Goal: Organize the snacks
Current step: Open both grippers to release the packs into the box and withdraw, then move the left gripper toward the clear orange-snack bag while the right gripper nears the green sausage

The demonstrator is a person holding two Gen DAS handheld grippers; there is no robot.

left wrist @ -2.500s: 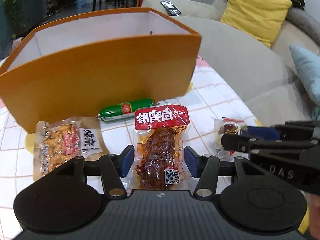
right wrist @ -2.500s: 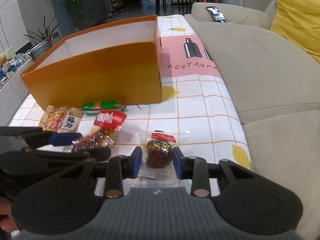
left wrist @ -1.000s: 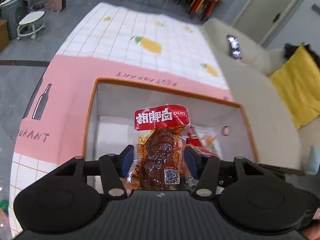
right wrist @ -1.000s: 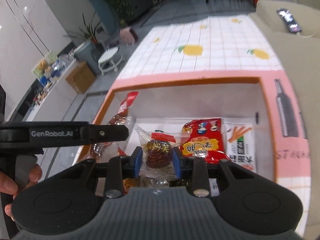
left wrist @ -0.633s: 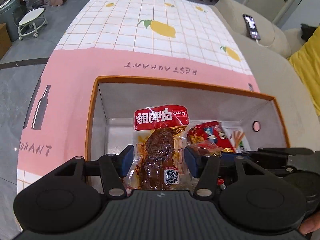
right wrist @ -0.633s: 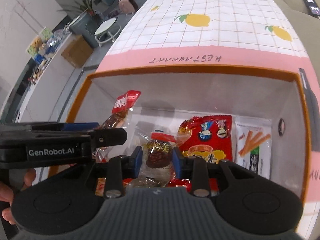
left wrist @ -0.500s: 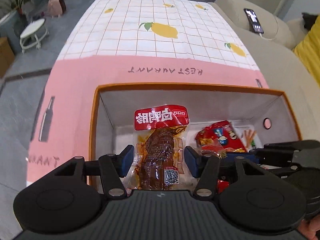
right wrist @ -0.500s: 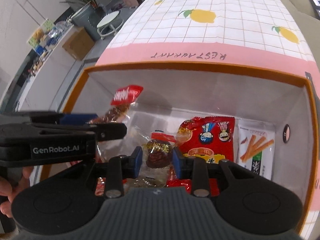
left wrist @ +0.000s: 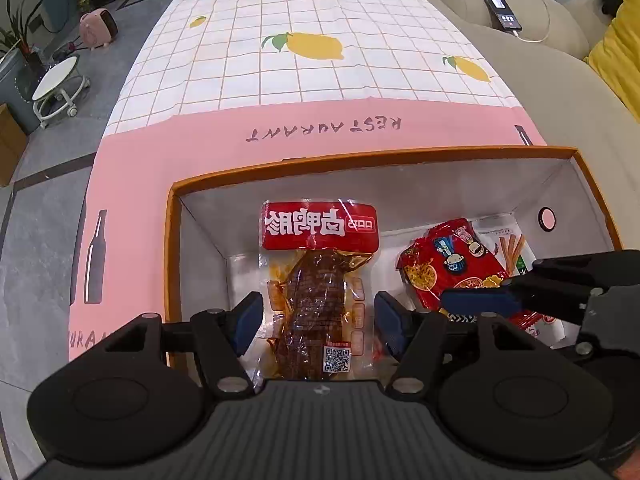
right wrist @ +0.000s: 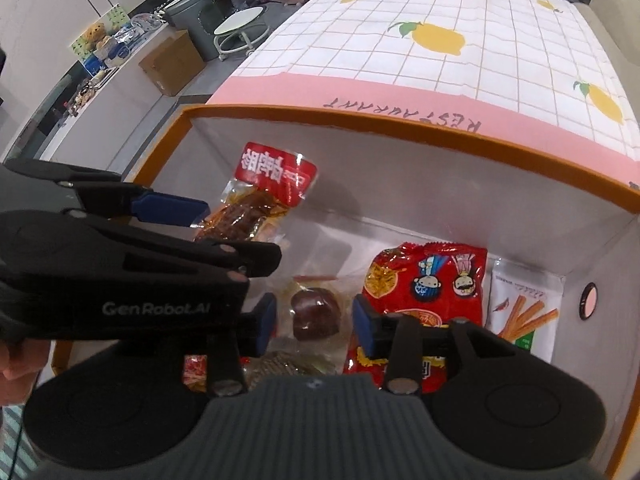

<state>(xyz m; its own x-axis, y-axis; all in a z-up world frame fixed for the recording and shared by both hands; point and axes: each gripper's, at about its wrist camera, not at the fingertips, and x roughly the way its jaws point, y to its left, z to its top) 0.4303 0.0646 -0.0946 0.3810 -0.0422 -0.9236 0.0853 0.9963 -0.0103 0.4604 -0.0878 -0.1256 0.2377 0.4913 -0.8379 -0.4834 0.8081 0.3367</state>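
Both grippers hang over the open orange box [left wrist: 372,159], which also shows in the right wrist view [right wrist: 400,124]. My left gripper [left wrist: 318,318] stands wide, with the red-topped braised meat pack [left wrist: 318,276] between its fingers; the pack also shows in the right wrist view [right wrist: 256,196]. My right gripper [right wrist: 314,320] is open, and the small clear pack with a dark brown snack [right wrist: 314,312] lies below it among the packs on the box floor. In the left wrist view the right gripper [left wrist: 500,300] sits at the right.
A red cartoon snack bag [right wrist: 424,288] and a white breadstick pack [right wrist: 520,308] lie in the box's right half. The box stands on a pink and lemon-print cloth [left wrist: 320,52]. A beige sofa [left wrist: 560,92] with a phone [left wrist: 498,6] runs along the right.
Both grippers have moved down over the box. The right gripper has opened and the dark snack pack has dropped to the box floor. The left fingers have spread wider around the meat pack.
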